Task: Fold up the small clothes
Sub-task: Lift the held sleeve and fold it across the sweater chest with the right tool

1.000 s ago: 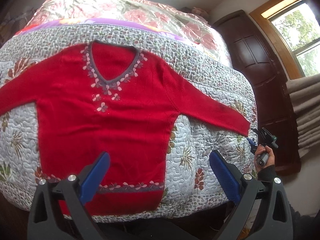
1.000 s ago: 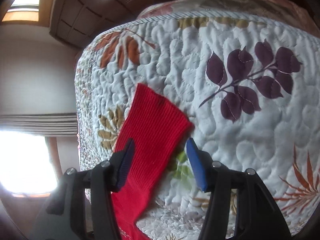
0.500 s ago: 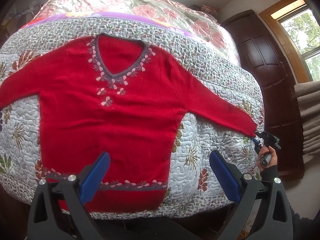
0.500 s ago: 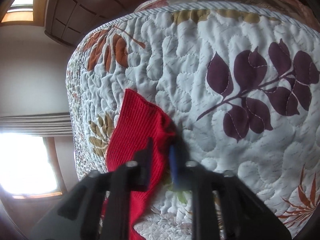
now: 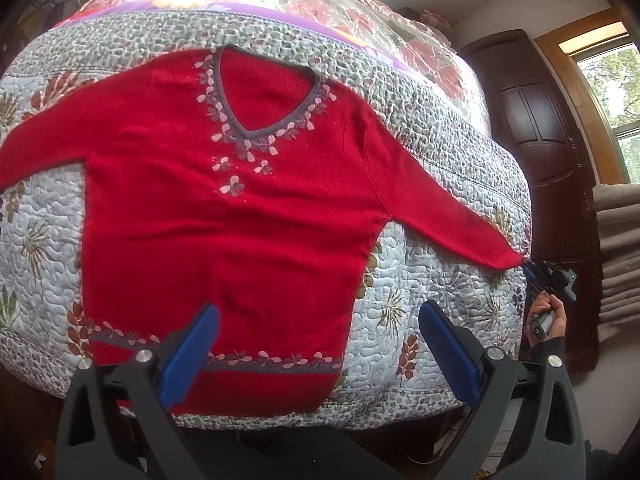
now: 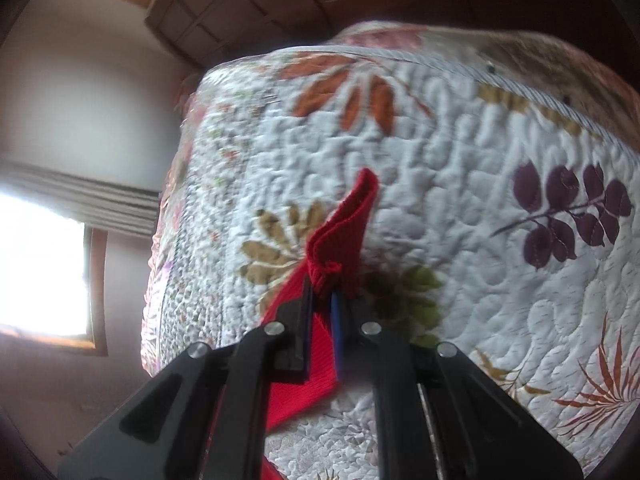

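Lying flat and face up on a quilt (image 5: pixel 420 344) with leaf prints, spread over a bed: one red sweater (image 5: pixel 224 216), V-neck toward the far side, hem near the close edge, both sleeves stretching outward. Showing beyond the quilt, a second floral cover (image 5: pixel 320 4) bunching at the head of the bed. Standing to the right, one dark wooden door (image 5: pixel 532 120); glowing beside it, one window (image 5: pixel 612 92) in a wood frame, with folded grey blinds (image 5: pixel 620 240) hanging below. Hovering above the hem, the left gripper (image 5: pixel 316 356), blue pads spreading wide and holding nothing. Pinching the cuff (image 6: pixel 340 240) of the right sleeve at the bed's right edge, the right gripper (image 6: pixel 322 300), fingers closing almost together on the red knit, the cuff lifting and folding upward off the quilt. Wrapping around that gripper's handle, one hand (image 5: pixel 548 312) in a dark sleeve. Looking blurred in the right wrist view, so possibly only one layer of cuff sitting between the pads. Counting up: one sweater, two grippers, one door, one window here and another bright one (image 6: pixel 40 264) in the right wrist view.
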{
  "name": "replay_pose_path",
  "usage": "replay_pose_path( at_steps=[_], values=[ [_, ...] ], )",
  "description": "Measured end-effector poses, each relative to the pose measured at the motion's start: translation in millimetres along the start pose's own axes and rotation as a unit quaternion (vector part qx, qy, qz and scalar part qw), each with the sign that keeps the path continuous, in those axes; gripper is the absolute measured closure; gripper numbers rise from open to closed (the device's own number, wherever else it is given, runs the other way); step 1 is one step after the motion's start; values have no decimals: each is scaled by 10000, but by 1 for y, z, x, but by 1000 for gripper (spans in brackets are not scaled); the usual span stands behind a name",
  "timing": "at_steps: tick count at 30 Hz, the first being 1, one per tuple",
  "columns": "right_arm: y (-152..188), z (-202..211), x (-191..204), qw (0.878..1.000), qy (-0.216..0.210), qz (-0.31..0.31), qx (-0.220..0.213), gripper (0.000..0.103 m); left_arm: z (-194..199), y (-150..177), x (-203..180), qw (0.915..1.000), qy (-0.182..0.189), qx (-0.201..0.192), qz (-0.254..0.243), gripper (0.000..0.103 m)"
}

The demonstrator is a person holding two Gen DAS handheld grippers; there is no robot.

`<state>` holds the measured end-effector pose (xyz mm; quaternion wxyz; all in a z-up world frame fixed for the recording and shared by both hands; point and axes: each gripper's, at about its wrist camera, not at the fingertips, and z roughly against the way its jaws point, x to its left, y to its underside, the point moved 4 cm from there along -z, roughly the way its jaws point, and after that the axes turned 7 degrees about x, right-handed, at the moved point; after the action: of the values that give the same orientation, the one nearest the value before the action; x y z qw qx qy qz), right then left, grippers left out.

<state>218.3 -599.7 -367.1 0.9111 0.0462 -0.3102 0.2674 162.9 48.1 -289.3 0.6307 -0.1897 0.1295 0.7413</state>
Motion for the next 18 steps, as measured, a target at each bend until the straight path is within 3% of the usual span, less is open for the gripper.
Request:
replay_pose_path(
  at_steps=[9, 18],
  values=[
    [40, 13, 99, 9910, 26, 1337, -101, 96, 10, -13, 16, 9999, 121, -121, 13, 4],
    [100, 10, 178, 9729, -47, 2310, 6, 96, 27, -44, 42, 9987, 315, -394, 93, 4]
  ],
)
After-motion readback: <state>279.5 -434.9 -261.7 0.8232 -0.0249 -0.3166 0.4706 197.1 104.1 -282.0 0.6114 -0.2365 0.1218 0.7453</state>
